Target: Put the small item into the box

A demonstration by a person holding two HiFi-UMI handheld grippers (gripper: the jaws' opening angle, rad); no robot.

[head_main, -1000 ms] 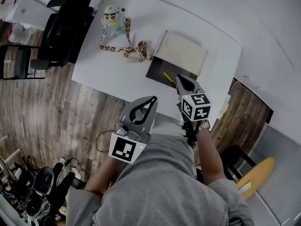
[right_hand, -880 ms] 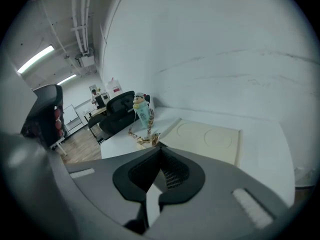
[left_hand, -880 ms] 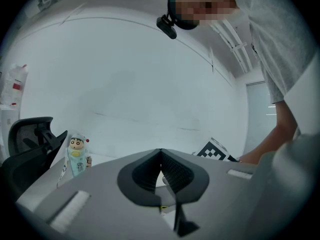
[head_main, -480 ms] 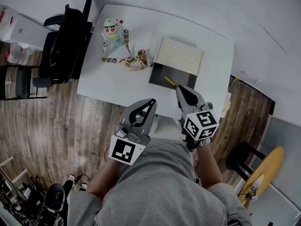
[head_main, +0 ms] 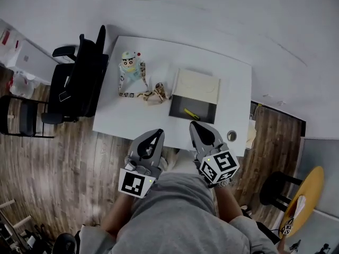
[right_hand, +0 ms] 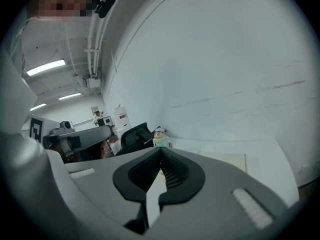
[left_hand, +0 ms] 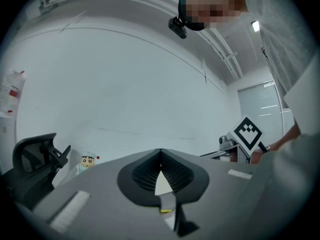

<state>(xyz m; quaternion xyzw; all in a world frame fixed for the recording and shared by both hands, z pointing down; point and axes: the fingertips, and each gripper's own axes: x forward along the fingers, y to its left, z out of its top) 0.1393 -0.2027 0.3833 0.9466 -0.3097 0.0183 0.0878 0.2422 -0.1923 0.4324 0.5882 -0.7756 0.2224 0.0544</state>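
Overhead, the head view shows a white desk (head_main: 132, 115) carrying an open box (head_main: 197, 85) with its lid folded back. The small yellow item (head_main: 191, 113) lies inside the box's dark compartment. A doll (head_main: 131, 65) and a patterned strap (head_main: 142, 93) lie left of the box, and a black chair (head_main: 79, 83) stands off the desk's left edge. The left tool (head_main: 158, 134) and right tool (head_main: 193, 126) hover at the desk's near edge, apart from the box.

Left gripper view: the jaws meet at the tips, with nothing between them.

Right gripper view: the jaws are together and empty, with the doll and chair beyond.
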